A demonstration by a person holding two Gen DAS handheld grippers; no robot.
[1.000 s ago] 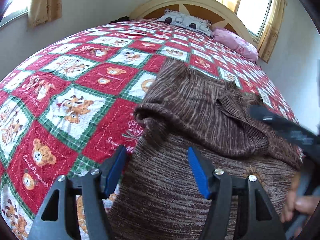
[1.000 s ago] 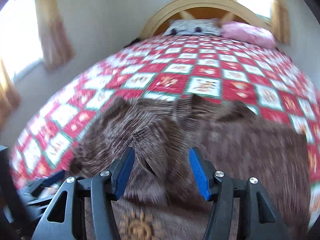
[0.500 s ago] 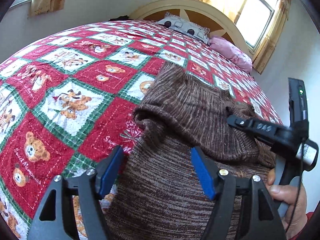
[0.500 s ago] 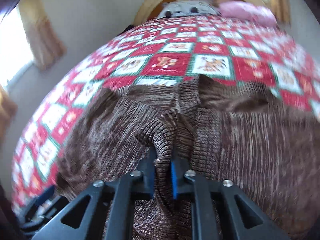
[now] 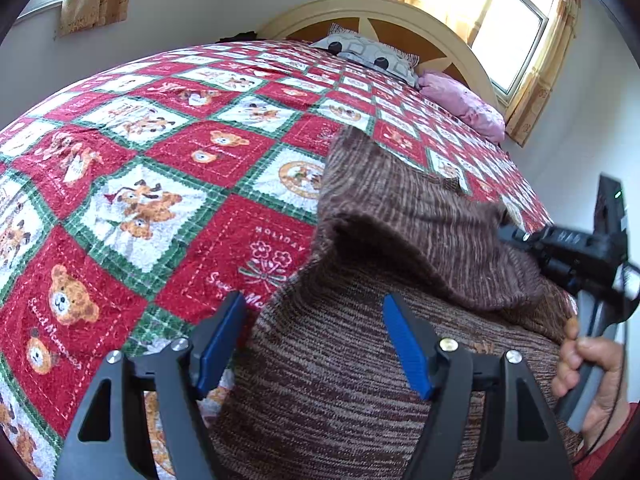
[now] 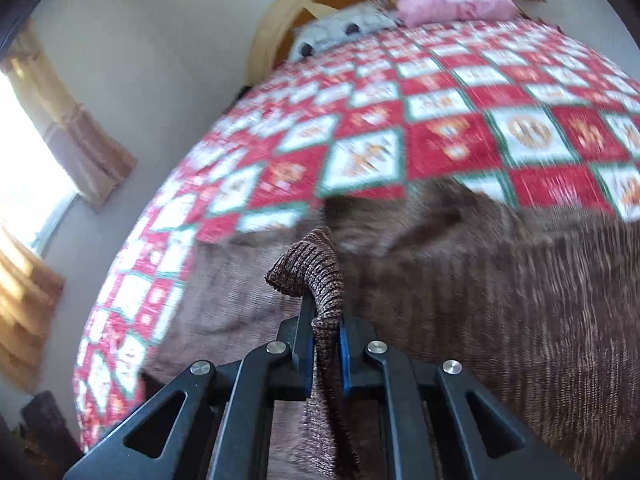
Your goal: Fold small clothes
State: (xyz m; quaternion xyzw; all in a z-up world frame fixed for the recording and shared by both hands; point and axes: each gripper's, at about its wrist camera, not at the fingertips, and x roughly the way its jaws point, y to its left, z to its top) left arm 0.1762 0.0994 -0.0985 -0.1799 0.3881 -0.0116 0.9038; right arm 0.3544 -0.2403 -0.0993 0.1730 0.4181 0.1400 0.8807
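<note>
A brown knit sweater [image 5: 360, 360] lies on the bed, one sleeve [image 5: 400, 216] folded across its body. My left gripper [image 5: 314, 336] is open just above the sweater's left side, touching nothing. My right gripper [image 6: 323, 320] is shut on the sleeve's ribbed cuff [image 6: 310, 270] and holds it lifted above the sweater [image 6: 500, 300]. The right gripper also shows in the left wrist view [image 5: 568, 252], held by a hand at the sweater's right side.
The sweater rests on a red, white and green bear-patterned quilt [image 5: 160, 200]. A grey patterned pillow [image 5: 368, 54] and a pink pillow [image 5: 464, 104] lie by the arched headboard [image 5: 400, 12]. Curtained windows flank the bed.
My right gripper closed on the sleeve cuff and lifted it up and toward me. The sleeve fold rose with it. My left gripper stayed open, nearly still.
</note>
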